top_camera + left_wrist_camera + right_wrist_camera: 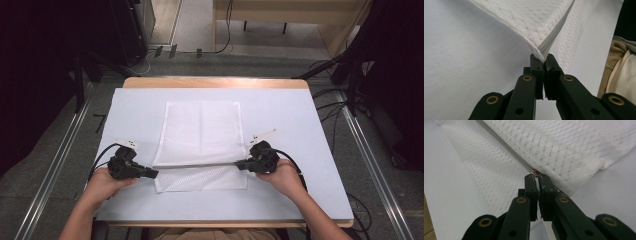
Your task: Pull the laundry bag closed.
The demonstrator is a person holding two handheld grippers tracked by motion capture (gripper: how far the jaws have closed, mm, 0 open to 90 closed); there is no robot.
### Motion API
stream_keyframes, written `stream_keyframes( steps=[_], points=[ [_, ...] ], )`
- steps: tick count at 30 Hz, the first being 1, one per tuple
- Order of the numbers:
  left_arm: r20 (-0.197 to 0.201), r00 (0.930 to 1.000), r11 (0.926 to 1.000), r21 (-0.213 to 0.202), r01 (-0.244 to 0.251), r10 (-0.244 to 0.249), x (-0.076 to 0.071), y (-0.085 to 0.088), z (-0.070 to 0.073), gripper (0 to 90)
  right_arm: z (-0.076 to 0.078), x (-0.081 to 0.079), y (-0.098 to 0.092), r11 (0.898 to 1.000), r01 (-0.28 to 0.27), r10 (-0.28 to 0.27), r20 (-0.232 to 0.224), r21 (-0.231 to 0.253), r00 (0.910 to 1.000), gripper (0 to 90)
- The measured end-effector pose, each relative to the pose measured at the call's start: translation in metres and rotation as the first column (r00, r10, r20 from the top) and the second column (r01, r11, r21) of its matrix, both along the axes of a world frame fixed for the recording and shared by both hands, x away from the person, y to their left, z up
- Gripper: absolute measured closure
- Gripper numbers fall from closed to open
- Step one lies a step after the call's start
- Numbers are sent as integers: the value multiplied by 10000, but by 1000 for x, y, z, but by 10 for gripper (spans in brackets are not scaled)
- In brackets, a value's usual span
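Holding a white mesh bag (200, 145) by both ends of its grey zipper (200, 165), I have the line pulled taut between my two grippers over the near half of the table (280, 200).

Nearest: my forearms come in over the near edge. Left hand (102, 184) sits toward the near left corner, right hand (282, 175) toward the near right side.

Left gripper (152, 173): jaws closed tight, pinching the bag's left edge right where the zipper ends. In the left gripper view (543, 58) the mesh bunches into a point at the tips, and the zipper tape (554, 35) runs away from them, up and to the right.

Right gripper (241, 165): jaws also closed, narrow. In the right gripper view (537, 178) they clamp the small metal slider (534, 172) or its pull; I cannot tell which. A white strip shows between the pads. The zipper (506, 146) runs off from the tips to the upper left.

Bag: lies flat on the white table cover, roughly at the centre, with its near portion folded under the raised zipper line. Its far edge lies well short of the far edge of the table, where a strip of bare wood (215, 82) shows.
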State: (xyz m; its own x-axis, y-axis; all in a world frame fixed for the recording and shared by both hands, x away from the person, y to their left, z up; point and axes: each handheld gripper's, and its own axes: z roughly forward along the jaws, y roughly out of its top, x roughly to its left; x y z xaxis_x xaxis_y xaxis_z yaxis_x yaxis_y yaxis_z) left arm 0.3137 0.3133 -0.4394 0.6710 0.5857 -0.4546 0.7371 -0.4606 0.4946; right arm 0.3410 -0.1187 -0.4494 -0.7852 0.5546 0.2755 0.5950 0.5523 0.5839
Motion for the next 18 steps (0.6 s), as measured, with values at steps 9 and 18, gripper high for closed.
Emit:
stream_keyframes(
  steps=[9, 18],
  points=[
    [41, 9997, 9988, -435, -241, 243, 1, 1, 4, 841, -4, 1, 2, 9999, 161, -160, -119, 44, 9998, 870],
    [5, 9995, 9989, -335, -328, 329, 2, 2, 2, 766, -5, 1, 3, 9999, 105, -105, -67, 32, 9999, 855]
  ],
)
